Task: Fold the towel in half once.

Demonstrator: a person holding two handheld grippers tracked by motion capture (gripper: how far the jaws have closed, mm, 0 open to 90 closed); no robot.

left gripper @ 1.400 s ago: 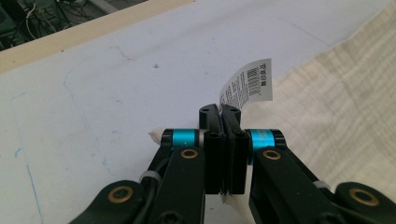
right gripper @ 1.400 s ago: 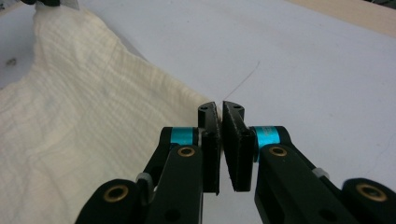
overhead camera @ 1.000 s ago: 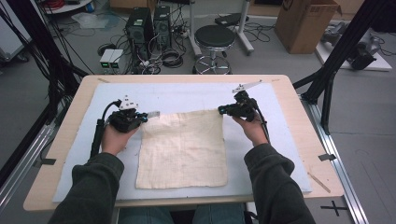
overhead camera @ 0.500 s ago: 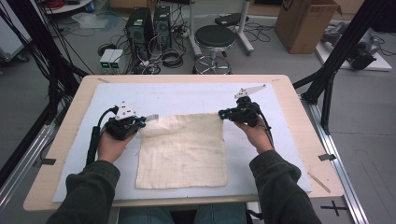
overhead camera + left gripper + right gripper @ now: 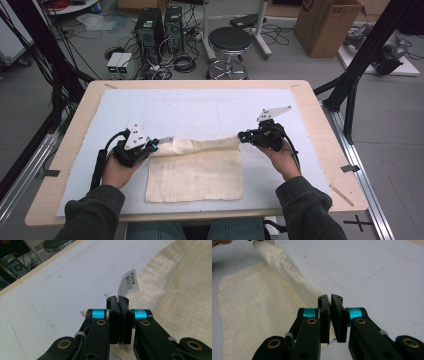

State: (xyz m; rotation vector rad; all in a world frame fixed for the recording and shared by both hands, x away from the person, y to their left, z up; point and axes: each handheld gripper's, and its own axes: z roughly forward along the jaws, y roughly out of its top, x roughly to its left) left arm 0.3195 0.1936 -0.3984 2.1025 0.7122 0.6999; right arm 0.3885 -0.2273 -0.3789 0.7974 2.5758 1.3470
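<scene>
1. While its far edge is pinched at both corners by the left tool and right tool, the cream woven cloth is spread on the white-covered surface.
2. Its lifted edge is stretched left-right.

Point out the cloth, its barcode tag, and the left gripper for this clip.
cloth (image 5: 197, 175), high view, on the flat middle of the fabric.
barcode tag (image 5: 128, 283), left gripper view, on the printed barcode area.
left gripper (image 5: 154, 145), high view, at the jaw tips clamped on the cloth's corner.
</scene>
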